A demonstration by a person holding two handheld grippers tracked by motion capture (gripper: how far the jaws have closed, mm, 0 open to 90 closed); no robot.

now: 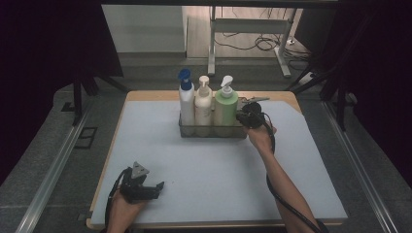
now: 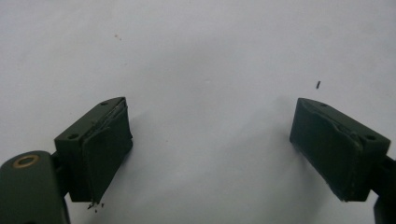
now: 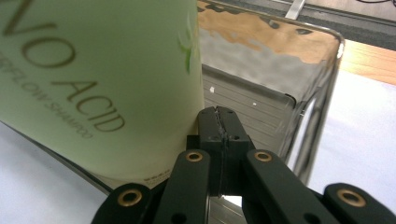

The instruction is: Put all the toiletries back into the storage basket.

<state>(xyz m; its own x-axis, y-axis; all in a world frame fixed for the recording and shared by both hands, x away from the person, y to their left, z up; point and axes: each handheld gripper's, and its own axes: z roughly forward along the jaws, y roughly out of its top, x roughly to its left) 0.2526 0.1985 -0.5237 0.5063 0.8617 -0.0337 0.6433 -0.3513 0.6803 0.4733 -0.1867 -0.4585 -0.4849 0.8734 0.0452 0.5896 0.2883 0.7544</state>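
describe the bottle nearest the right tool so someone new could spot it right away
On the pale mat, a clear tray at the far middle holds three pump bottles in a row. The green bottle stands at the row's right end, next to the shut right tool. Its neighbours are cream and white with a blue pump; only this one is green.
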